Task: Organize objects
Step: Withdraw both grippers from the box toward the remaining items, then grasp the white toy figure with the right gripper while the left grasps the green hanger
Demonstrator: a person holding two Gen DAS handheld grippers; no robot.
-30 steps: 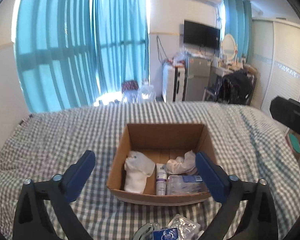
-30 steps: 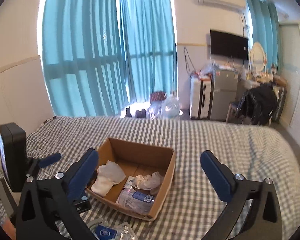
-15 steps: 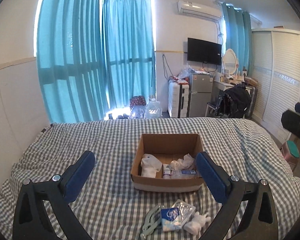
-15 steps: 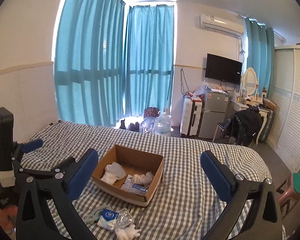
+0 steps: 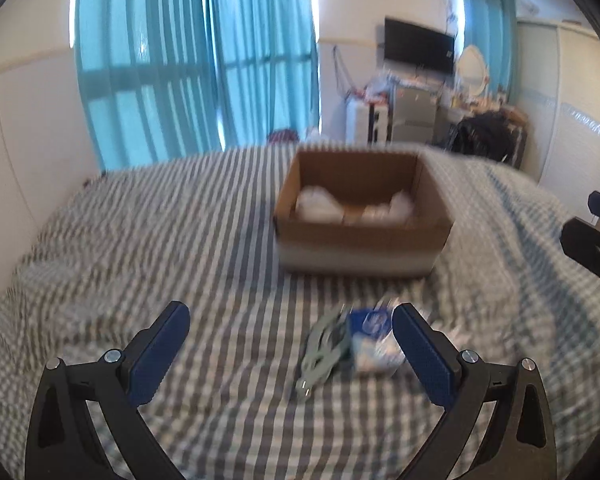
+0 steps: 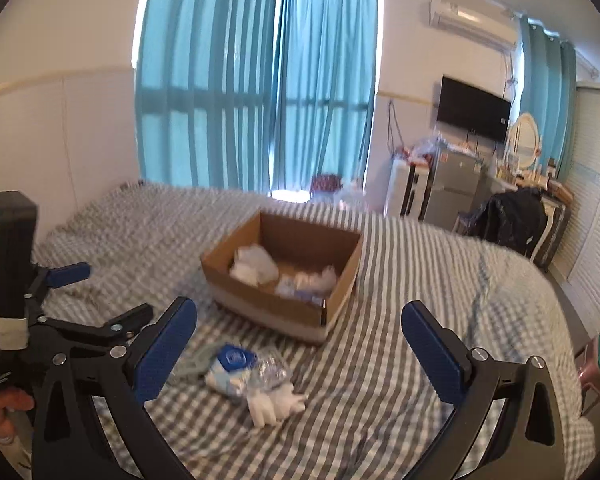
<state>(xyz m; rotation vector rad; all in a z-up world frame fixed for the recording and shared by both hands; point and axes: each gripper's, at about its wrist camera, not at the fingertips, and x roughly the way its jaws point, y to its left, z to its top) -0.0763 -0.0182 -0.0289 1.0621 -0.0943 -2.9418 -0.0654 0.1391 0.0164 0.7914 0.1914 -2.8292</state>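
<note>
An open cardboard box (image 5: 362,240) (image 6: 284,304) stands on the checked bed and holds white cloths and small packets. In front of it lies a loose pile: a blue-and-white packet (image 5: 370,326) (image 6: 234,362), a grey-green clip (image 5: 322,354), a clear wrapper (image 6: 270,370) and a white glove (image 6: 274,400). My left gripper (image 5: 290,332) is open and empty, low over the bed just left of the pile. My right gripper (image 6: 300,330) is open and empty above the pile. The left gripper also shows in the right wrist view (image 6: 66,274).
The grey checked bedspread (image 5: 140,260) covers the whole bed. Teal curtains (image 6: 260,100), a fridge and a cluttered desk (image 6: 452,192), a TV and a wardrobe stand beyond the bed. A pink stool (image 6: 598,368) stands by the bed's right side.
Both grippers have dropped lower and moved closer to the loose pile in front of the box. Both stay open and empty. The left wrist view is motion-blurred.
</note>
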